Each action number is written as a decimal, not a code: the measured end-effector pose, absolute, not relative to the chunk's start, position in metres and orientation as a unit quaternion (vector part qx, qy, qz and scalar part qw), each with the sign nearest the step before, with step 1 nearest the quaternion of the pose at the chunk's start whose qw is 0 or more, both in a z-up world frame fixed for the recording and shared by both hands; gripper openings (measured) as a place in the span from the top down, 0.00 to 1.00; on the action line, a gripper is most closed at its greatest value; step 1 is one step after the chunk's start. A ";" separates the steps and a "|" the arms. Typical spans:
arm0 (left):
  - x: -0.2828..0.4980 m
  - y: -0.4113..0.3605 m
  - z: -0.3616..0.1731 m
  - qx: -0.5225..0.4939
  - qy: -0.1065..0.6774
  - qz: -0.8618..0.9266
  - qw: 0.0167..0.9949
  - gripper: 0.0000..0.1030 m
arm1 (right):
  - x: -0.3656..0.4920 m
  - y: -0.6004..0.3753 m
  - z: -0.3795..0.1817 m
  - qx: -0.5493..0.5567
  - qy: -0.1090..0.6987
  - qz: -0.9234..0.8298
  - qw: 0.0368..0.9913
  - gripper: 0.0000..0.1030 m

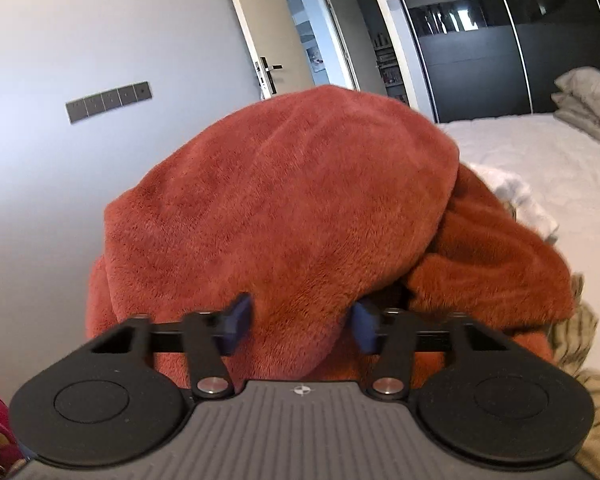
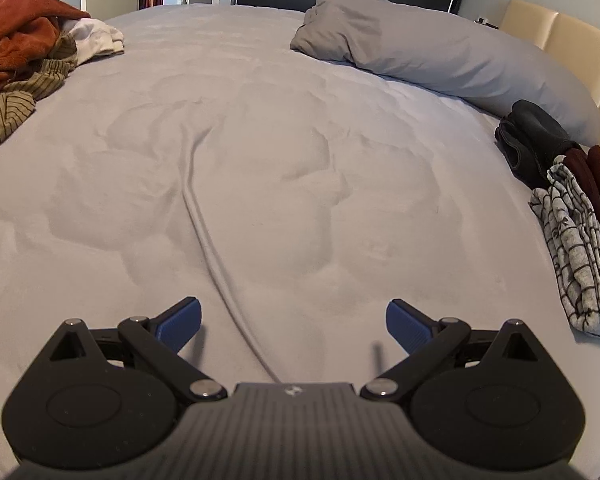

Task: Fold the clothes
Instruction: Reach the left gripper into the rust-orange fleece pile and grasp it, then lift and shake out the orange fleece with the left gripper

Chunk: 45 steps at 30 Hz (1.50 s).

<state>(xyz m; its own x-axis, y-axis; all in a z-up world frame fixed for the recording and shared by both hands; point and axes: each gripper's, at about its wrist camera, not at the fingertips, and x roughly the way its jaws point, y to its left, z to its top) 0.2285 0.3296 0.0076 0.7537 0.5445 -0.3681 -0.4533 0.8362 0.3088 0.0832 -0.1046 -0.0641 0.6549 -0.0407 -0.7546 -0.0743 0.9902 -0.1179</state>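
Left claw (image 1: 298, 320) pinches a thick rust fleece (image 1: 284, 200) lifted off the pile (image 2: 24, 64) at bed (image 2: 260, 140) edge; right claw (image 2: 293, 326) spread, empty; bulky fleece may slip, or drag pile clothes w/ it.

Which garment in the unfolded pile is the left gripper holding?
The rust-red fleece, bunched between the left gripper; the striped olive garment and white one lie untouched.
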 end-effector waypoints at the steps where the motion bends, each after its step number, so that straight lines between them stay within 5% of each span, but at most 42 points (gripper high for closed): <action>1: 0.225 0.327 0.014 0.098 0.223 0.264 0.933 0.81 | 0.084 -0.104 -0.065 -0.070 0.416 0.009 0.907 0.03; 9: 0.224 0.331 0.063 0.089 0.182 0.230 0.952 0.91 | 0.078 -0.097 -0.048 -0.069 0.389 0.026 0.918 0.03; 18: 0.155 0.230 0.112 0.119 0.167 0.103 0.973 0.92 | 0.048 -0.110 -0.017 -0.051 0.342 0.030 0.938 0.03; 29: 0.037 0.031 0.121 0.111 0.206 -0.143 0.962 0.92 | 0.001 -0.150 0.026 -0.016 0.280 0.014 0.960 0.03; 37: -0.025 -0.063 0.066 0.126 0.275 -0.282 0.911 0.92 | -0.023 -0.200 0.033 0.011 0.280 -0.045 0.959 0.03; 43: -0.031 -0.046 0.042 0.141 0.314 -0.274 0.898 0.76 | -0.035 -0.220 0.023 0.016 0.301 -0.054 0.952 0.03; 45: -0.034 -0.036 0.042 0.136 0.313 -0.272 0.900 0.49 | -0.037 -0.220 0.022 0.014 0.305 -0.047 0.951 0.03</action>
